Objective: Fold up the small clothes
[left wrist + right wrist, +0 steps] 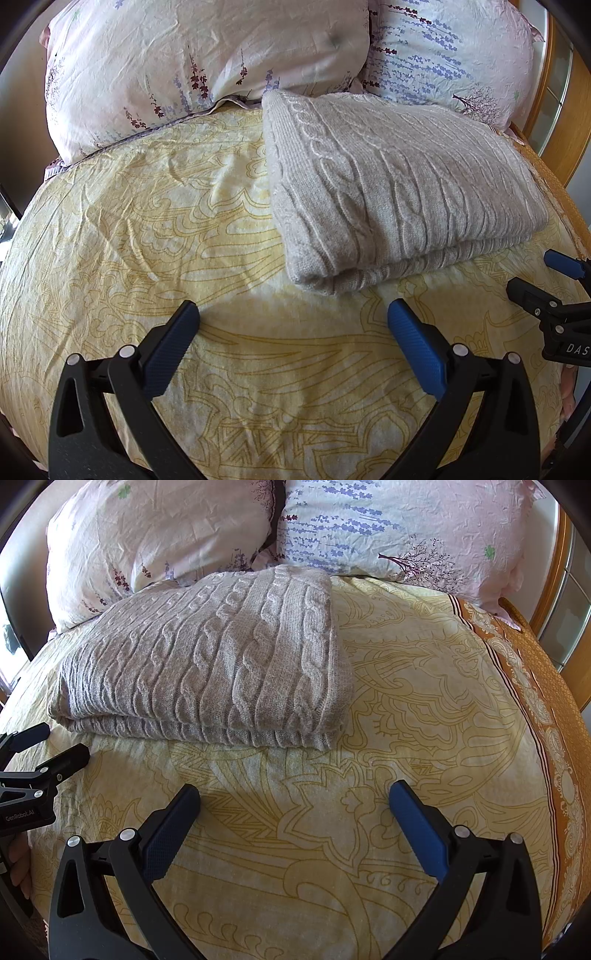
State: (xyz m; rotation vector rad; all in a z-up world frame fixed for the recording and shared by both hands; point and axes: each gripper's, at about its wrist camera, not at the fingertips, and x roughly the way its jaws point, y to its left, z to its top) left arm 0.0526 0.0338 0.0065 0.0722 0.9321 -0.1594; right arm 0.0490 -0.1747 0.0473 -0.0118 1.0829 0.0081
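Bed (110,229) fills view, cream-yellow cover with ochre line pattern, creased. Two floral pillows at bed's head: pale one with purple sprigs (177,62), bluish-pink one with lavender print (454,55) beside it, touching. Orange patterned border (546,686) along bed's right edge. Wooden frame (554,572) past that border. Daylight bright on cover.
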